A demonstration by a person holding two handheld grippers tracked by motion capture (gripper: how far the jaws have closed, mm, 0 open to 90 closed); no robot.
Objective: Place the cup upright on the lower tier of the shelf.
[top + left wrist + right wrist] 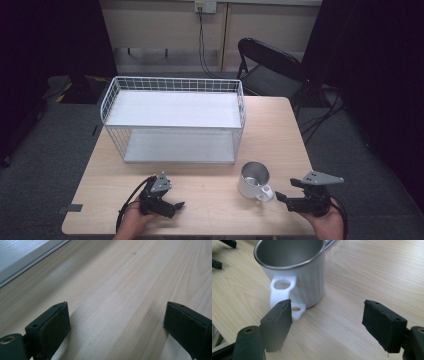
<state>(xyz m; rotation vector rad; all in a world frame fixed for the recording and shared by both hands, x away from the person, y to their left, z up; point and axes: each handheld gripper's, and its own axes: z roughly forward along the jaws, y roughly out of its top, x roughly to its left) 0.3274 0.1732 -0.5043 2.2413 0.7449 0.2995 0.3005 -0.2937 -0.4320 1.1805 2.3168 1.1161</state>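
Observation:
A white mug (pixel 254 180) with a shiny metal inside stands upright on the wooden table (pixel 280 130), near its front right. Its handle points toward my right gripper (pixel 281 197), which sits just to the right of it. In the right gripper view the mug (pixel 294 272) is close ahead. The handle lies just beyond the tip of the left-hand jaw, and my right gripper (pixel 327 307) is open with only bare wood between the pads. My left gripper (pixel 178 205) rests low at the front left. In its own view my left gripper (pixel 116 315) is open over bare table.
A white wire two-tier rack (pixel 172 82) stands at the back middle of the table, its lower shelf (pixel 22 255) close to my left gripper. A black folding chair (pixel 270 65) stands behind the table at the right. Dark curtains flank both sides.

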